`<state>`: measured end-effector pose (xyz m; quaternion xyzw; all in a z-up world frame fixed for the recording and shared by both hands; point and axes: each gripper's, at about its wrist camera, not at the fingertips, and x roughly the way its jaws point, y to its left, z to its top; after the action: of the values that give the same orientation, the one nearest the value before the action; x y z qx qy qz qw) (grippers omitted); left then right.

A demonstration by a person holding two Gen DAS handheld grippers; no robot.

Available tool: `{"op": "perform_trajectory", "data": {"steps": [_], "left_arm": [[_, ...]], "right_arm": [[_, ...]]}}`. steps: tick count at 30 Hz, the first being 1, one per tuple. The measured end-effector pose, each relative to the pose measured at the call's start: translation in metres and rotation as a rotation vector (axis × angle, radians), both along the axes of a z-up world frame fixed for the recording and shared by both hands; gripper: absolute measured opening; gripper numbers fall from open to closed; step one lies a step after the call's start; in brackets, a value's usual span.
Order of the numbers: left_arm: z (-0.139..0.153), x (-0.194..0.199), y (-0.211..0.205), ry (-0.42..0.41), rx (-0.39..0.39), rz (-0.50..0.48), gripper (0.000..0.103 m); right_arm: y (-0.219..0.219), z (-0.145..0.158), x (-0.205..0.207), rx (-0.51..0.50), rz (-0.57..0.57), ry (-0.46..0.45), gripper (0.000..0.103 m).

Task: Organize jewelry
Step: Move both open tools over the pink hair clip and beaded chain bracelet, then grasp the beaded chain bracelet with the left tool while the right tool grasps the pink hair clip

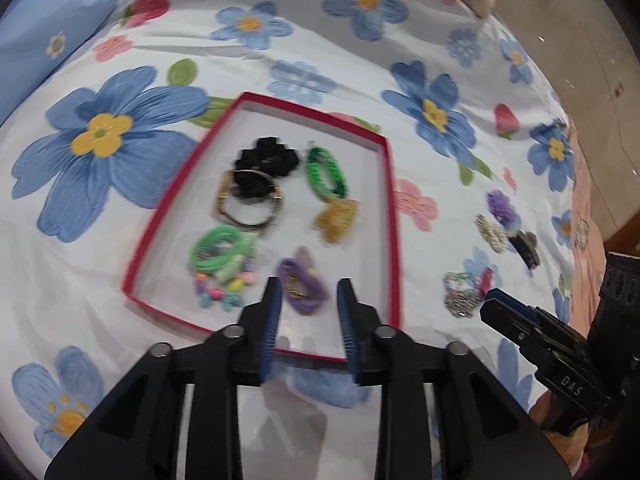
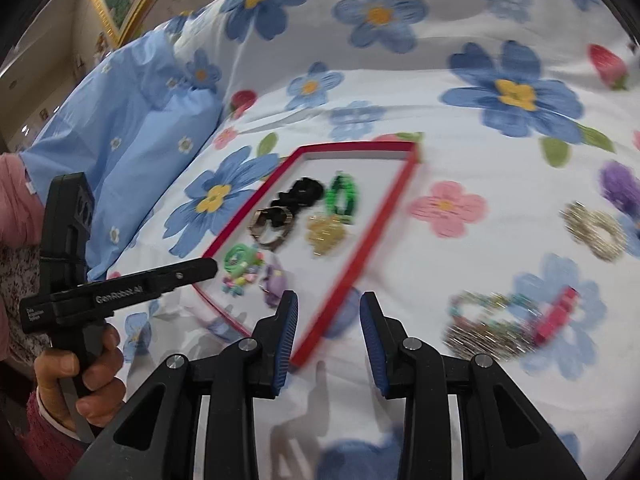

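A red-rimmed tray (image 1: 393, 200) lies on the floral bedsheet and holds a black scrunchie (image 1: 266, 156), a gold bangle (image 1: 250, 206), a green braided bracelet (image 1: 326, 172), a yellow clip (image 1: 336, 214), green hair ties (image 1: 218, 252), coloured beads (image 1: 224, 296) and a purple band (image 1: 304, 284). My left gripper (image 1: 310, 286) hovers open over the tray's near end, above the purple band, holding nothing. My right gripper (image 2: 329, 298) is open and empty over the tray's near right corner (image 2: 308, 354). Loose on the sheet to the right lie a glittery bracelet bundle (image 2: 492, 324), a pink clip (image 2: 558, 316), a gold sparkly ring (image 2: 594, 232) and a purple scrunchie (image 2: 624, 188).
A dark claw clip (image 1: 526, 248) lies beside the gold ring. A light blue pillow (image 2: 132, 152) rises left of the tray. The bed's edge and tiled floor (image 1: 600, 60) are at the far right. A person's hand (image 2: 80, 368) holds the left gripper's handle.
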<state>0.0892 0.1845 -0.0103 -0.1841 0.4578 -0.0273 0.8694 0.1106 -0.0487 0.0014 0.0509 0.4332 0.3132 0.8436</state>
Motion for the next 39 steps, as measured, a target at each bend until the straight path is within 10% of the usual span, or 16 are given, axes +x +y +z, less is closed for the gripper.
{"op": "perform_trajectory", "data": {"steps": [19,39], "left_arm": [[0.001,0.009,-0.106,0.015,0.034,-0.214,0.028],[-0.031,0.072,-0.159,0.096,0.078,-0.324,0.028]], "right_arm": [[-0.143,-0.010,-0.018,0.006,-0.277,0.021,0.037],[-0.144,-0.054,0.036,0.033,-0.300,0.136,0.042]]}}
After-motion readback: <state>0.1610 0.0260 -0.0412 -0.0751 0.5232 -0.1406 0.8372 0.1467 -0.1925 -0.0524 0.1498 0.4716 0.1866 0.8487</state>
